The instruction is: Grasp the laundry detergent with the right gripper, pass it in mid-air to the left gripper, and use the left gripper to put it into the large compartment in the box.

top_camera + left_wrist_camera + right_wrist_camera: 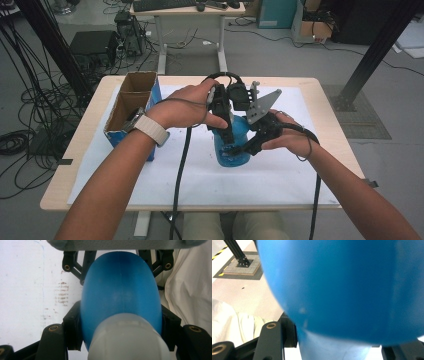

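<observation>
A blue plastic bottle (235, 150) hangs just above the white sheet at the table's middle, gripped from two sides. My left gripper (226, 131) comes down from above and is shut on the bottle. In the left gripper view the white cap (127, 340) is nearest the camera, and the blue body (120, 290) runs away between the pads (72, 327). My right gripper (245, 147) comes in from the right, lower on the bottle, and is shut on it too. In the right gripper view the blue body (342, 285) bulges over the black jaws, which stand on either side of it.
An open blue-sided cardboard box (131, 107) stands at the table's left edge with something dark inside. A white sheet (280, 175) covers most of the wooden tabletop. Cables trail from both grippers toward the near edge. A desk and tangled floor cables lie beyond the table.
</observation>
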